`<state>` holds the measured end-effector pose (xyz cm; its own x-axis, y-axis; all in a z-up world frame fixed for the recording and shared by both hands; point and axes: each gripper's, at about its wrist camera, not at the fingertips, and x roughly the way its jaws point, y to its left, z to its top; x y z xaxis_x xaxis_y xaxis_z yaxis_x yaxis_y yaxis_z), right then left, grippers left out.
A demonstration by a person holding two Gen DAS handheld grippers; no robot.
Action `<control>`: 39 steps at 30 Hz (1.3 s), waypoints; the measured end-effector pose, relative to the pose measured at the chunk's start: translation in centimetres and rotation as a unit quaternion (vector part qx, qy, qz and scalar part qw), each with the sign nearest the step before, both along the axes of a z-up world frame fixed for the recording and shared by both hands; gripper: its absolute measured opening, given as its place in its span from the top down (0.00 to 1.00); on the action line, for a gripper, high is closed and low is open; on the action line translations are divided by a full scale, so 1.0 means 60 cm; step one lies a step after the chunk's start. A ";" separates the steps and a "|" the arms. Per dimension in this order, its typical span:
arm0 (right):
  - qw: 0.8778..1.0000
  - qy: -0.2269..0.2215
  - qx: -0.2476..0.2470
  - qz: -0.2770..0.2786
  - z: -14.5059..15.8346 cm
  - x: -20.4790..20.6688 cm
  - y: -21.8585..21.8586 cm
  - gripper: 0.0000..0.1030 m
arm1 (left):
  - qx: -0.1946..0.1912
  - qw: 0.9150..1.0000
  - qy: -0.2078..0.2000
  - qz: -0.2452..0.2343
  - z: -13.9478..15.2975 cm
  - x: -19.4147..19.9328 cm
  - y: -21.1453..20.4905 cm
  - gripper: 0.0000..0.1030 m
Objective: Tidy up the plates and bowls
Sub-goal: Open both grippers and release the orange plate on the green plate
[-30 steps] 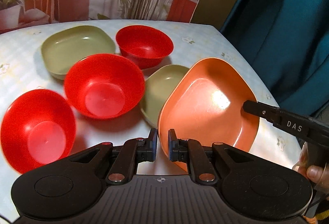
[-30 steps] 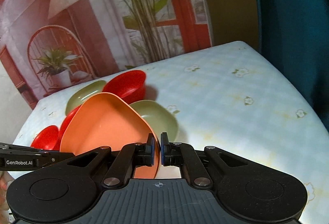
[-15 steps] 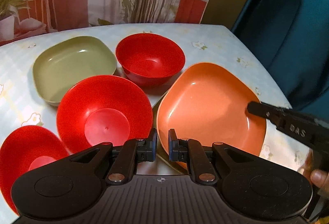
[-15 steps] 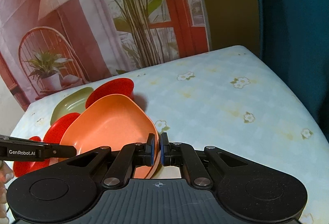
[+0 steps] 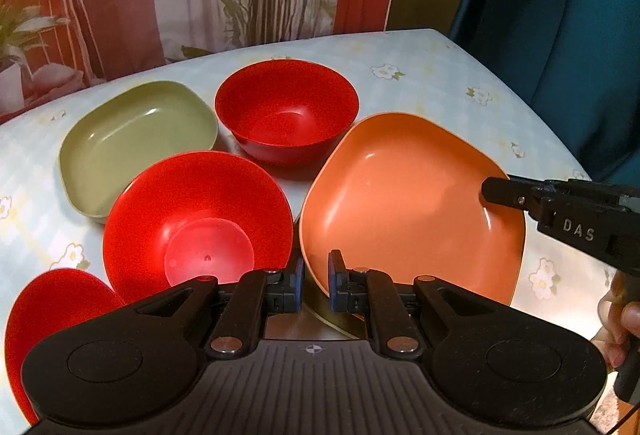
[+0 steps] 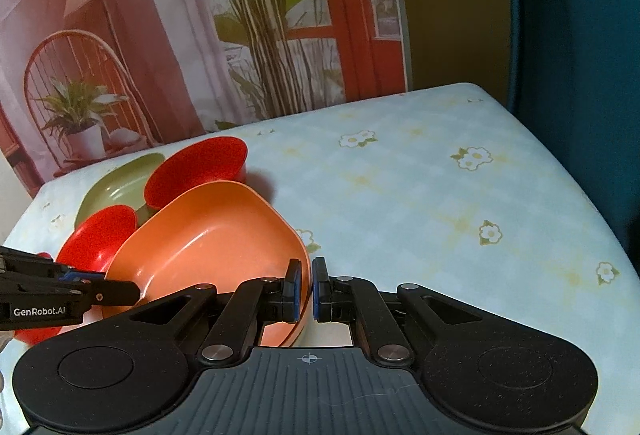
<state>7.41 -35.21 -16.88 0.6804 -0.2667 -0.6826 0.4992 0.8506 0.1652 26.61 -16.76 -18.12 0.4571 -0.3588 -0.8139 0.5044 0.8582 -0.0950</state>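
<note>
Tongs, left [image 5: 314,285]: clenched on the near rim of the orange plate [image 5: 400,203], thin edge between the pads.

Across the counter [image 6: 420,215], left to right:
- red bowl [image 5: 60,315], cut off by the frame edge
- green plate [image 5: 136,143], further back, empty
- second red bowl [image 5: 196,223], just beside the orange plate
- third red bowl [image 5: 286,111], behind, upright
- orange plate, carried two-handed, tilted slightly, over a second green plate [image 5: 332,319] with only an olive rim showing underneath. Contact between the two: cannot tell.

Tongs, right [image 6: 306,287]: clamped on the opposite rim of the same plate, edge pinched between the blue pads.

Handling, as a guess: looks like light, stiff plastic or melamine with a glossy and probably slippery surface. Low fragility, but prone to sliding out of a shallow pinch. Best hold: on the raised rim, pads well over the lip, opposite sides for balance, as now. Worth keeping it level on the way down to nest squarely in the green one, and letting go with both sides together to avoid a skew.
</note>
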 end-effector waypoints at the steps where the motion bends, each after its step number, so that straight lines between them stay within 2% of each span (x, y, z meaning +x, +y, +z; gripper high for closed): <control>1: 1.000 0.001 -0.002 0.001 0.000 0.001 0.001 0.95 | -0.002 1.000 0.001 -0.001 0.001 -0.001 0.002 0.87; 5: 1.000 0.006 -0.008 0.006 -0.001 0.004 0.005 0.95 | -0.006 1.000 0.001 -0.002 0.006 -0.008 0.011 0.85; 10: 1.000 0.014 -0.017 0.011 -0.008 0.006 0.012 0.95 | -0.009 1.000 -0.001 -0.005 0.009 -0.018 0.019 0.72; 15: 0.999 0.018 -0.026 0.015 -0.010 0.009 0.016 0.95 | -0.010 1.000 -0.003 -0.008 0.009 -0.022 0.022 0.67; 24: 0.999 0.022 -0.030 0.014 -0.010 0.010 0.019 0.95 | -0.007 1.000 -0.005 -0.008 0.007 -0.023 0.020 0.66; 33: 0.999 0.024 -0.034 0.023 -0.001 0.011 0.029 0.83 | -0.013 1.000 -0.009 -0.011 0.016 -0.028 0.023 0.64; 39: 0.999 0.015 -0.039 0.028 0.021 0.013 0.037 0.83 | -0.020 1.000 -0.023 -0.007 0.032 -0.034 0.026 0.59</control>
